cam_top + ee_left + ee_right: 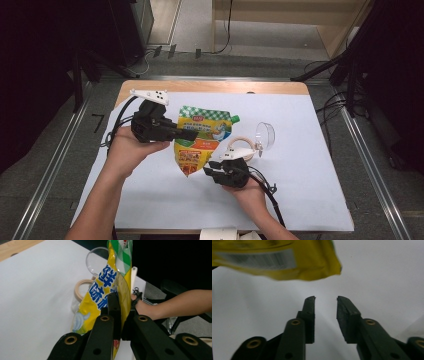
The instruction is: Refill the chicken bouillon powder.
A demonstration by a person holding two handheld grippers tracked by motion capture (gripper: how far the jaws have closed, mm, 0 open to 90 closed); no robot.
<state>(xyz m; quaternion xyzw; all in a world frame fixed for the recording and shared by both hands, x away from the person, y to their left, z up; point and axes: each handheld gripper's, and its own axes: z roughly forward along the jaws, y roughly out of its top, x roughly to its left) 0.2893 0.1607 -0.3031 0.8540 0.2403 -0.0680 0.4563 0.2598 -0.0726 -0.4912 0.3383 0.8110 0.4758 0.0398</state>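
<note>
A yellow pouch (197, 142) with a green-checked top is held raised above the white-covered table (310, 165) near its middle. The left tool (192, 134) is clenched on the pouch's left edge; in the left gripper view its jaws are seen pressed onto the pouch (105, 293), and the lower part of the pouch is hidden behind them. The right tool (212, 168) is held just below the pouch's near corner, released, with its jaws parted and nothing between them; in the right gripper view the pouch (287, 262) is blurred and cut off at the top edge. Just right of the pouch, a clear round lid (265, 135) and a pale ring (243, 143) are seen on the table, the ring partly hidden by the right tool's grey plate. What these two belong to cannot be made out.
</note>
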